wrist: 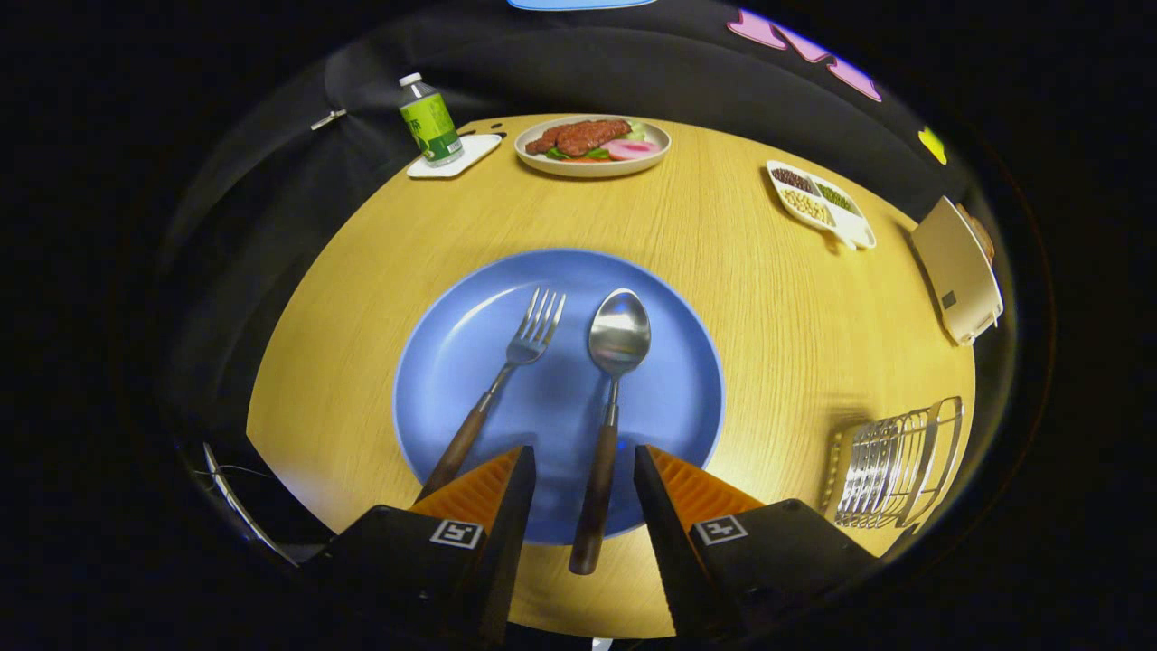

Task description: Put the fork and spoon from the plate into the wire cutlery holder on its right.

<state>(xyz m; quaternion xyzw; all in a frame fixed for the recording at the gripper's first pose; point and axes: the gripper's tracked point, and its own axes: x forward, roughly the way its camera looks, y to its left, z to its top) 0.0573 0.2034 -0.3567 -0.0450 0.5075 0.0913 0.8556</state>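
The gripper, fingers apart, straddles the wooden-handled steel spoon lying beside the matching fork on the round blue plate; next, seemingly, clamp the handle and carry it to the wire cutlery holder

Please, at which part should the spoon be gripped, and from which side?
Grip the spoon by its wooden handle, coming from above at the near end. The handle lies flat, pointing toward the open fingers, already between them and overhanging the plate rim, so there is room beneath it.
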